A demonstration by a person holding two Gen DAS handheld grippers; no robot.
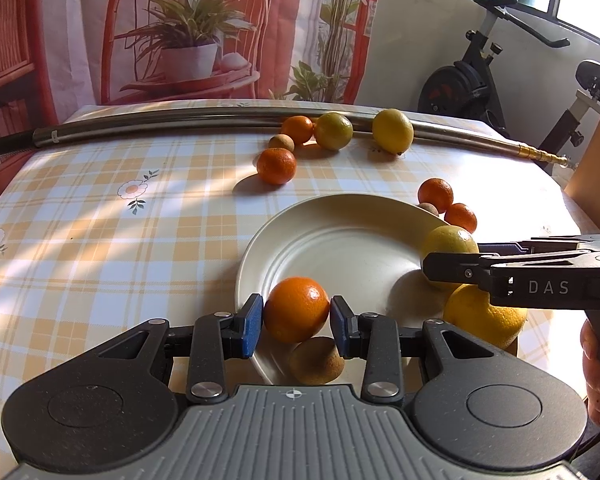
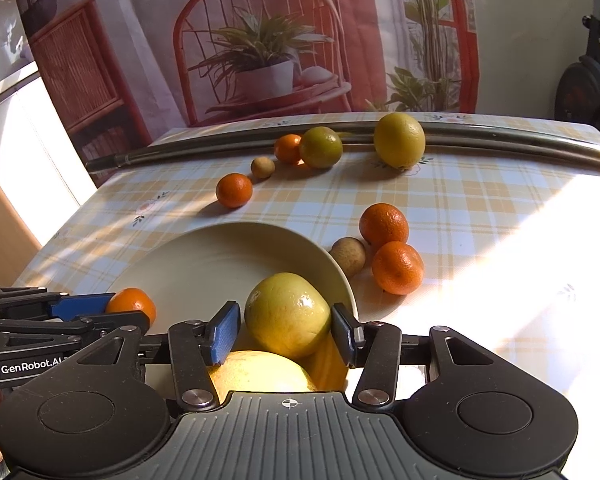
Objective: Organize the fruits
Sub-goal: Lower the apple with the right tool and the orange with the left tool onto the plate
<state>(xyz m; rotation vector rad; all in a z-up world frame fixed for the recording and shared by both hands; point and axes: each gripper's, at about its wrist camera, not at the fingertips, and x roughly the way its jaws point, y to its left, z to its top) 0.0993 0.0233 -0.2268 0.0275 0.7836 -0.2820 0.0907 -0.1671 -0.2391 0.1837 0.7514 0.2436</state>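
Left wrist view, left gripper [image 1: 297, 322] clamped on a tangerine [image 1: 296, 309] over the plate [image 1: 340, 240], right gripper [image 2: 288, 332] seemingly gripping a yellow citrus [image 2: 287, 309] at the plate's rim.

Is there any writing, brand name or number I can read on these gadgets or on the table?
"DAS": on the right hand-held gripper, its side, in the left wrist view.
"GenRobot.AI": on the left hand-held gripper, its side, in the right wrist view; cut off after that.
The sticker on the metal pole is too small to read.
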